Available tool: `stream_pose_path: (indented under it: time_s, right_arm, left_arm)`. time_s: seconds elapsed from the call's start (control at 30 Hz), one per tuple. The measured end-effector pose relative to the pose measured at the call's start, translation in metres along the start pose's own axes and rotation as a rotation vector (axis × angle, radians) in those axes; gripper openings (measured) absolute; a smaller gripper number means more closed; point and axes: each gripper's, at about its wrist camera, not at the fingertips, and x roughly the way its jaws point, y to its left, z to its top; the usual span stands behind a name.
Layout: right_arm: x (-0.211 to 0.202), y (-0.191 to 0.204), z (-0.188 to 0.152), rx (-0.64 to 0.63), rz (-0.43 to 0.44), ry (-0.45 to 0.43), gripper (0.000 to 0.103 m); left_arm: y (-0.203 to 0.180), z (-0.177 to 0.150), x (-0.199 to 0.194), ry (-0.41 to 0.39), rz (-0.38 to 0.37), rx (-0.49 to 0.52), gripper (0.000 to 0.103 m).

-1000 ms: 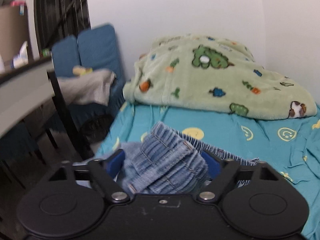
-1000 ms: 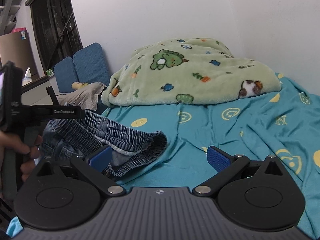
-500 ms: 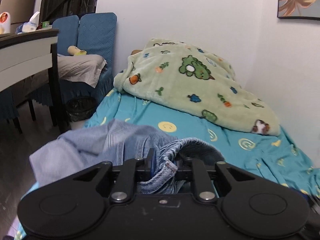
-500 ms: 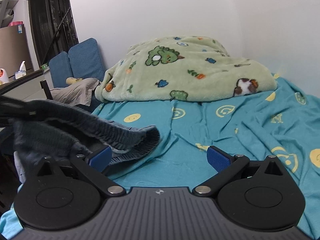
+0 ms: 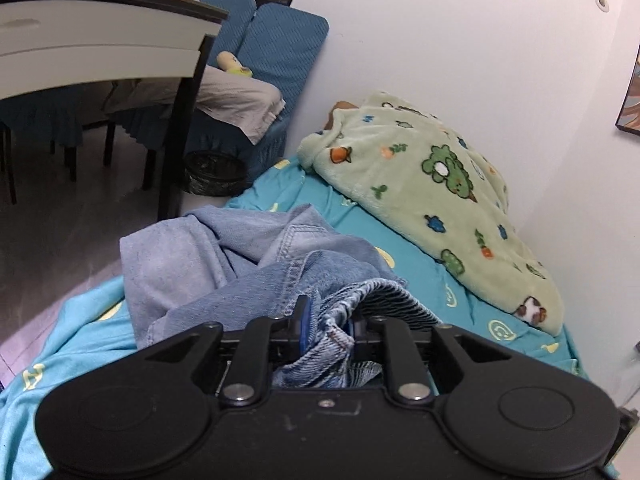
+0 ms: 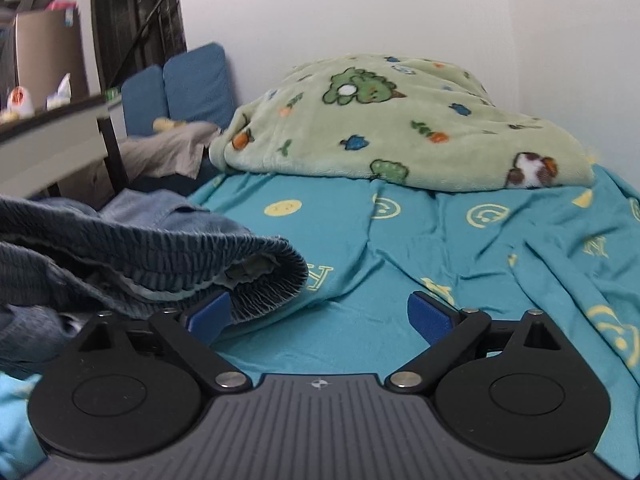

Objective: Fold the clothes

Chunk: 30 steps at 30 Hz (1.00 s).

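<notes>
A pair of light blue denim shorts [image 5: 248, 272] with an elastic waistband lies crumpled on the teal bed sheet [image 5: 416, 264] near the bed's left edge. My left gripper [image 5: 326, 326] is shut on the waistband edge of the shorts. In the right wrist view the shorts [image 6: 140, 252] lie at the left, the waistband opening facing right. My right gripper [image 6: 320, 316] is open and low over the sheet [image 6: 400, 280]; its left finger [image 6: 210, 316] touches the waistband from below, with nothing between the fingers.
A green fleece blanket [image 5: 432, 200] with cartoon prints is heaped at the head of the bed against the white wall. A desk [image 5: 100, 40], blue chairs [image 5: 272, 48] with a grey cloth and a black bin [image 5: 216, 172] stand left of the bed.
My left gripper closed on the shorts' waistband and swung left and up, dragging the denim. The right gripper stayed open and crept closer to the waistband.
</notes>
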Motion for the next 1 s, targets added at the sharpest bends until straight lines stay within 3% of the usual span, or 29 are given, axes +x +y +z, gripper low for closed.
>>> stream_pose_path:
  time_s: [0.17, 0.33, 0.5, 0.6, 0.7, 0.8, 0.83, 0.9, 0.93, 1.0]
  right_arm:
    - [0.035, -0.005, 0.002, 0.016, 0.053, -0.005, 0.084]
    - [0.074, 0.004, 0.003, -0.024, 0.086, 0.015, 0.065]
    - [0.096, -0.002, 0.002, 0.013, 0.115, 0.061, 0.046]
    - [0.1, -0.007, 0.007, 0.035, 0.138, 0.055, 0.042]
    - [0.103, -0.013, 0.008, 0.084, 0.13, 0.064, 0.027]
    - [0.099, -0.019, 0.012, 0.148, 0.123, 0.058, 0.005]
    - [0.095, -0.023, 0.014, 0.18, 0.127, 0.047, 0.005]
    - [0.083, -0.025, 0.021, 0.21, 0.133, -0.009, 0.004]
    - [0.077, -0.026, 0.024, 0.221, 0.135, -0.04, 0.004]
    - [0.061, -0.026, 0.037, 0.243, 0.137, -0.101, 0.003]
  left_arm:
    - [0.002, -0.008, 0.007, 0.019, 0.019, 0.027, 0.017]
    - [0.006, -0.016, 0.014, 0.053, 0.046, 0.048, 0.018]
    - [0.003, -0.021, 0.019, 0.074, 0.077, 0.075, 0.023]
    - [-0.001, -0.024, 0.023, 0.093, 0.085, 0.096, 0.023]
    - [-0.006, -0.026, 0.024, 0.096, 0.095, 0.133, 0.025]
    - [-0.009, -0.03, 0.029, 0.136, 0.1, 0.152, 0.03]
    - [-0.01, -0.032, 0.031, 0.148, 0.105, 0.16, 0.03]
    - [-0.012, -0.034, 0.032, 0.166, 0.115, 0.181, 0.024]
    - [-0.015, -0.035, 0.03, 0.168, 0.109, 0.198, 0.015]
    - [-0.026, -0.038, 0.019, 0.141, 0.086, 0.248, 0.01]
